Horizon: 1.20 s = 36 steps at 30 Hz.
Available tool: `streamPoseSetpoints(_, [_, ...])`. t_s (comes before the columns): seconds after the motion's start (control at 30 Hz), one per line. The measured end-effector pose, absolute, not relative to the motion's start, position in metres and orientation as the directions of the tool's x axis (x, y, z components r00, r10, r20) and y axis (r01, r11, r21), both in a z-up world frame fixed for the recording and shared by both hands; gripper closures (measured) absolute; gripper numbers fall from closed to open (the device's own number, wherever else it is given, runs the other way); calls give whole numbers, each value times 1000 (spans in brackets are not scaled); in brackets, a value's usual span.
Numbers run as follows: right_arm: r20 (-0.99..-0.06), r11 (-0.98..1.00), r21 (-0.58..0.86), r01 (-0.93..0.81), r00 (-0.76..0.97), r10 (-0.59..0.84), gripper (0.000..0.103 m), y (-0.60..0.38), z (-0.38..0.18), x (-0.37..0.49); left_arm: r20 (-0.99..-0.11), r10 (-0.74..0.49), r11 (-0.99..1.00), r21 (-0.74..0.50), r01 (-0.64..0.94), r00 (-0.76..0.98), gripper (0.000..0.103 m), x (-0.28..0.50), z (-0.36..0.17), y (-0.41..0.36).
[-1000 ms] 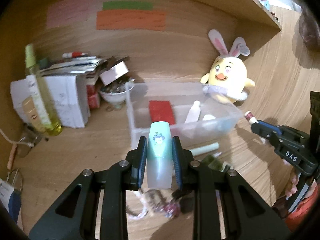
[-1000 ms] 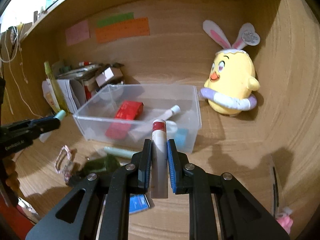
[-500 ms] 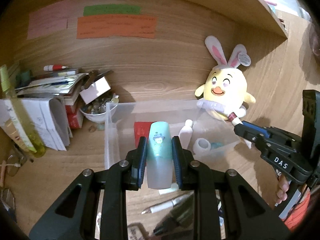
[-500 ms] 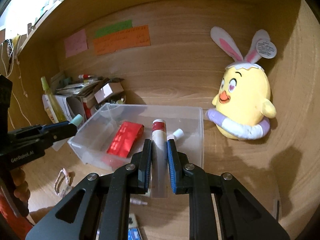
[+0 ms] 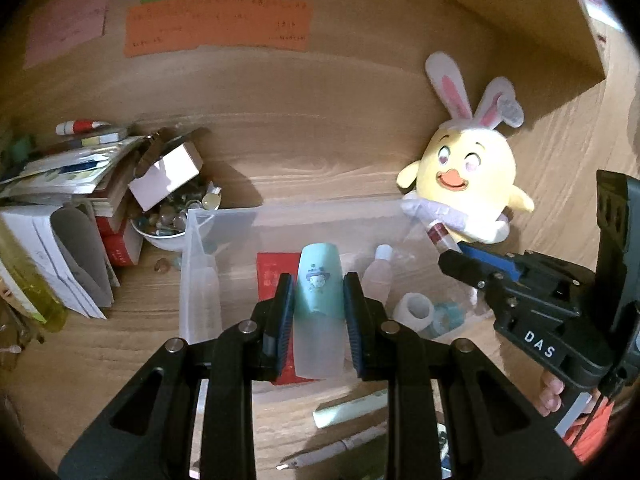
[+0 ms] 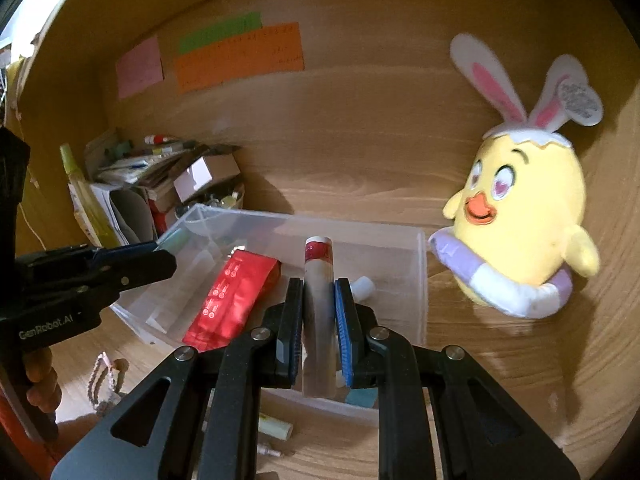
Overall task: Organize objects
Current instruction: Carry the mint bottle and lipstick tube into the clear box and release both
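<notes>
A clear plastic bin [image 5: 200,272] [image 6: 420,292] stands on the wooden desk and holds a red packet [image 6: 232,296], a small white bottle [image 5: 380,268] and a tape roll [image 5: 414,308]. My left gripper [image 5: 319,300] is shut on a mint-capped frosted tube [image 5: 319,312] and holds it over the bin's front part. My right gripper [image 6: 319,328] is shut on a white tube with a red band [image 6: 319,280], also over the bin. In the left wrist view the right gripper [image 5: 452,258] sits above the bin's right end.
A yellow chick plush with rabbit ears [image 5: 468,176] [image 6: 524,216] sits right of the bin. A bowl of trinkets [image 5: 168,224], stacked papers and boxes [image 5: 72,184] and a yellow bottle [image 5: 28,292] crowd the left. A pale tube [image 5: 352,408] and pen [image 5: 336,450] lie before the bin.
Both grippers have moved forward, from in front of the bin to over it, each still holding its tube. The bin and plush look larger and closer.
</notes>
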State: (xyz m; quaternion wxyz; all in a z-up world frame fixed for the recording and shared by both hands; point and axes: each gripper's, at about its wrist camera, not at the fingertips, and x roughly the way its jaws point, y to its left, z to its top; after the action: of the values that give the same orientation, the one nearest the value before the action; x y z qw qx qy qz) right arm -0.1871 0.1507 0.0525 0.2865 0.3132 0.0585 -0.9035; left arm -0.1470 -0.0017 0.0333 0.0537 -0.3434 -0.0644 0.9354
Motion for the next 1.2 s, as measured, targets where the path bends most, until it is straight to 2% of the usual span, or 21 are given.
streamPoseSetpoints(0.47, [-691, -825, 39, 564, -581, -430, 89, 128, 19, -207, -696, 176, -981, -180, -67, -696, 79, -171, -3, -6])
streamPoseSetpoints(0.83, [-702, -831, 34, 556, -578, -416, 89, 123, 14, -210, -700, 177, -979, -196, -52, -692, 79, -170, -5, -12])
streamPoseSetpoints(0.87, [-706, -832, 37, 553, -574, -414, 87, 124, 14, -211, -699, 178, -979, -196, -54, -693, 78, -170, -4, -12])
streamPoseSetpoints(0.97, [-707, -835, 37, 548, -576, -409, 68, 125, 15, -210, -695, 182, -978, -200, -55, -696, 75, -168, -2, -11])
streamPoseSetpoints(1.13, [-692, -837, -4, 547, -606, -393, 65, 124, 21, -203, -671, 177, -979, -195, -59, -720, 66, -157, 11, -10])
streamPoseSetpoints(1.2, [-686, -838, -6, 546, -612, -394, 61, 125, 24, -201, -657, 175, -979, -194, -61, -733, 59, -150, 18, -9])
